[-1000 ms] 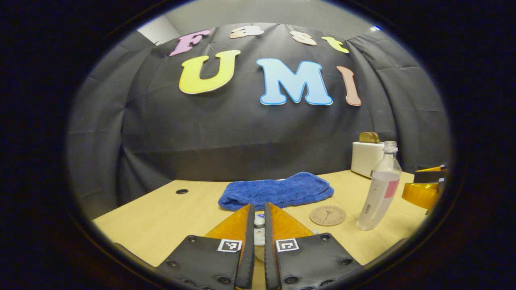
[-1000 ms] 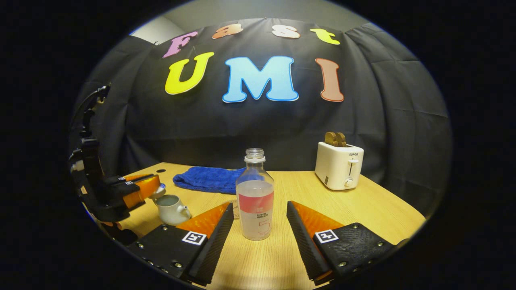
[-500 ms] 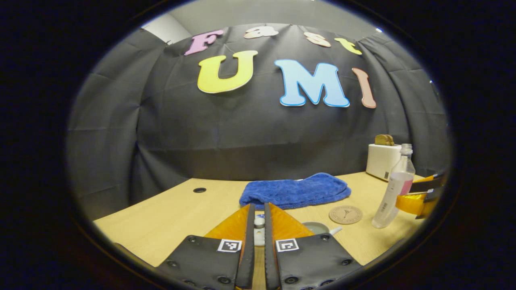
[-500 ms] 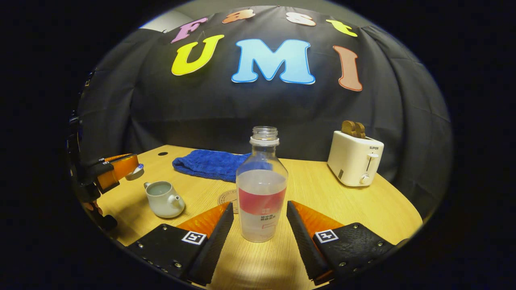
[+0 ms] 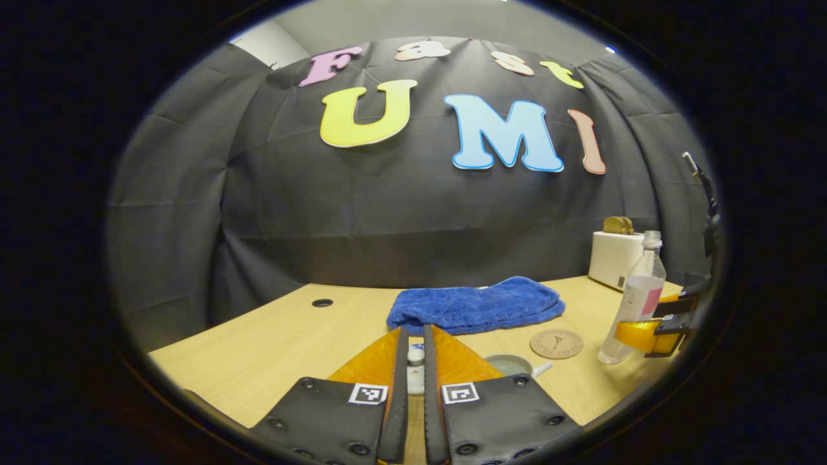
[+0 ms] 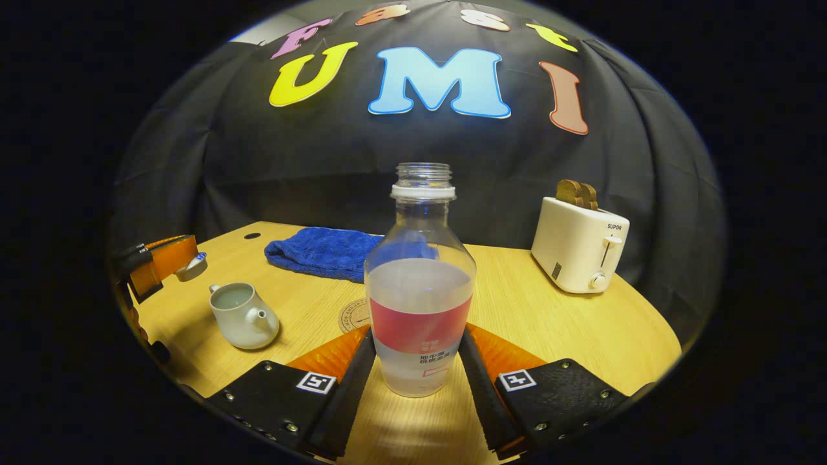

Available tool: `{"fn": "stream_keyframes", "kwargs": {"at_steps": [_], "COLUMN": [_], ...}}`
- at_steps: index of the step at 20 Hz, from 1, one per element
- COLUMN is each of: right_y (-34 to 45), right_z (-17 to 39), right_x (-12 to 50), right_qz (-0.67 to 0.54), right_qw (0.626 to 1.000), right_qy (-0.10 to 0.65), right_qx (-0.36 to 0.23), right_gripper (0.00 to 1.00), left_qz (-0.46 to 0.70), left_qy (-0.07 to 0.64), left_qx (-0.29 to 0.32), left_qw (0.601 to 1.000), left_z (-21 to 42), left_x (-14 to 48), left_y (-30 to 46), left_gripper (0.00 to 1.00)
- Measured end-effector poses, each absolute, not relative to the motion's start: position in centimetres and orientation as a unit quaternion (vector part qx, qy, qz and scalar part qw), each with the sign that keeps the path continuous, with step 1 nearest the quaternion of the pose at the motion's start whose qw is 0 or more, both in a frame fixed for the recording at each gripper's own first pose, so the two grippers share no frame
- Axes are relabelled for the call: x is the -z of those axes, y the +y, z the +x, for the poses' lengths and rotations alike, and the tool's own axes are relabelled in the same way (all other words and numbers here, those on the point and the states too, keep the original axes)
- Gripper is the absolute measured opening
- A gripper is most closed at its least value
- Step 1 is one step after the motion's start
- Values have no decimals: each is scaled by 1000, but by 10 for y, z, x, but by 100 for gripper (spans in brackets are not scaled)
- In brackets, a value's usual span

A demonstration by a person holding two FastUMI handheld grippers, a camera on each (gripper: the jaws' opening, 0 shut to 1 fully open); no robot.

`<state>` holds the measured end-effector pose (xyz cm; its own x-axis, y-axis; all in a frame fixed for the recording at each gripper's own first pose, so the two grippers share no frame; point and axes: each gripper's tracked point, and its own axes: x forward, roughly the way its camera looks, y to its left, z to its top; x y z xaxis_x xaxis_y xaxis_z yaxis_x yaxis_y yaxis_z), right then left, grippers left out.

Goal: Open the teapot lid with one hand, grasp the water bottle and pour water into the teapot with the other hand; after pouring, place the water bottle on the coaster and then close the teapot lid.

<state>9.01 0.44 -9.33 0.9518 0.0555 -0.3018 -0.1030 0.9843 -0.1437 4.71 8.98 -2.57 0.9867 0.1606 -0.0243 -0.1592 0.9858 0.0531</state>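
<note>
Both tools closed, left tool (image 5: 413,352) pinching lid (image 5: 415,371), right tool (image 6: 417,345) gripping bottle (image 6: 420,303).

You face a black cloth wall (image 5: 400,213), creased in folds, with a pale wall strip (image 5: 271,48) above its top left. Your light wood tabletop (image 6: 530,316) has a round cable hole (image 5: 322,303) near the far edge.

Half-full uncapped water bottle (image 6: 420,290) upright, open teapot (image 6: 240,316) apparently holding water, lid (image 5: 416,371) lifted, coaster (image 5: 556,343) flat

Black screwed mounts (image 6: 562,394), square tag markings
</note>
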Motion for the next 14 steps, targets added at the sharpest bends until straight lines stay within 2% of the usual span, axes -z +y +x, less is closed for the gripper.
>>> {"fn": "stream_keyframes", "kwargs": {"at_steps": [8,14], "right_y": [9,21], "right_z": [98,111], "right_x": [75,55], "right_qz": [-262,-414], "right_qw": [957,906], "right_qy": [121,80], "right_qx": [-28,-22], "right_gripper": [75,75], "left_qz": [13,-1], "left_qy": [10,9], "left_qx": [-84,-100], "left_qw": [996,995], "left_z": [44,41], "left_x": [22,21], "left_y": [97,114], "left_gripper": [18,17]}}
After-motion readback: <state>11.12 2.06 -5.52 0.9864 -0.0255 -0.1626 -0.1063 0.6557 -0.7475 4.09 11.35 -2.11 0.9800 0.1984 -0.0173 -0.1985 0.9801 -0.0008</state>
